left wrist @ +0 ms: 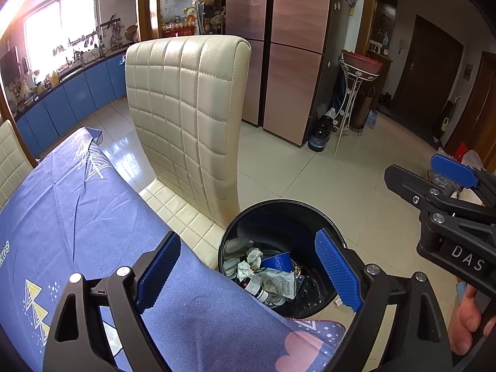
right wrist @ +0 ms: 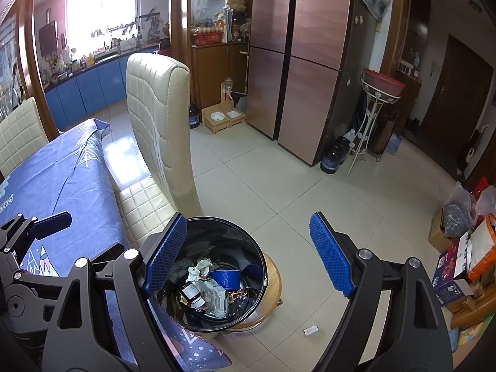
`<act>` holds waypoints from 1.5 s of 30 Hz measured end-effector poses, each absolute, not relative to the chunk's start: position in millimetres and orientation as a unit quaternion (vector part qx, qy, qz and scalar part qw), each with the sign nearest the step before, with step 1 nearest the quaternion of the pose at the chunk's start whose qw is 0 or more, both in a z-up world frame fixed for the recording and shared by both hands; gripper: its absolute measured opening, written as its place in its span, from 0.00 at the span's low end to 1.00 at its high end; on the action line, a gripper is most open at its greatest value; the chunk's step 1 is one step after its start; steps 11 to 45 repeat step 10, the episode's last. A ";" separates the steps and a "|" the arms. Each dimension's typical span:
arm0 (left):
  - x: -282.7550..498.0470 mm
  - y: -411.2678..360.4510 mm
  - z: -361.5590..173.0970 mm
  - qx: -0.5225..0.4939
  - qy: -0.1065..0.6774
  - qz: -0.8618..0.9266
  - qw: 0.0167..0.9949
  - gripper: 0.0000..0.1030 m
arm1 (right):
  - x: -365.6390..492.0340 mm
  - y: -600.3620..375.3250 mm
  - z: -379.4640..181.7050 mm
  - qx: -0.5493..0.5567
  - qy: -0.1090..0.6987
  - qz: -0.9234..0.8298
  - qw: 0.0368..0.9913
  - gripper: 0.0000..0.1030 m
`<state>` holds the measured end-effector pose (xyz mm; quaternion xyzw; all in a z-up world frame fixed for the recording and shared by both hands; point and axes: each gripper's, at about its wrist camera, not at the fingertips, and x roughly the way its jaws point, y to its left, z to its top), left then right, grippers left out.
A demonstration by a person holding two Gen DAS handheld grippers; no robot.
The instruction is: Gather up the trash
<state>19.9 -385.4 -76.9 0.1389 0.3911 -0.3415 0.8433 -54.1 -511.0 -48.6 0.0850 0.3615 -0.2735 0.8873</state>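
A black trash bin (left wrist: 248,217) stands beside the table corner, on a round wooden stool (right wrist: 274,279). In it lie crumpled paper (left wrist: 252,255), a blue cup (left wrist: 277,262) and a brown bottle (left wrist: 252,288). My left gripper (left wrist: 248,236) hovers over the table edge and the bin, open, with nothing between its blue pads. My right gripper (right wrist: 248,217) is also open and empty, above the bin (right wrist: 217,226) and the floor to its right. A small white scrap (right wrist: 311,330) lies on the floor tiles near the stool.
The table with a blue patterned cloth (left wrist: 77,217) fills the left. A cream quilted chair (left wrist: 186,108) is pushed in behind the bin. Boxes and bags (right wrist: 465,248) crowd the right wall; a fridge (right wrist: 310,62) and a plant stand (right wrist: 369,130) are farther back.
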 end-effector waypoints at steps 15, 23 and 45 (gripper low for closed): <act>17.9 -389.7 -77.8 0.155 0.394 -0.348 0.836 0.84 | -55.9 -510.9 -47.6 0.085 0.358 -0.274 0.888 0.83; 17.9 -389.7 -77.8 0.155 0.394 -0.348 0.836 0.84 | -55.9 -510.9 -47.6 0.085 0.358 -0.274 0.888 0.83; 17.9 -389.7 -77.8 0.155 0.394 -0.348 0.836 0.84 | -55.9 -510.9 -47.6 0.085 0.358 -0.274 0.888 0.83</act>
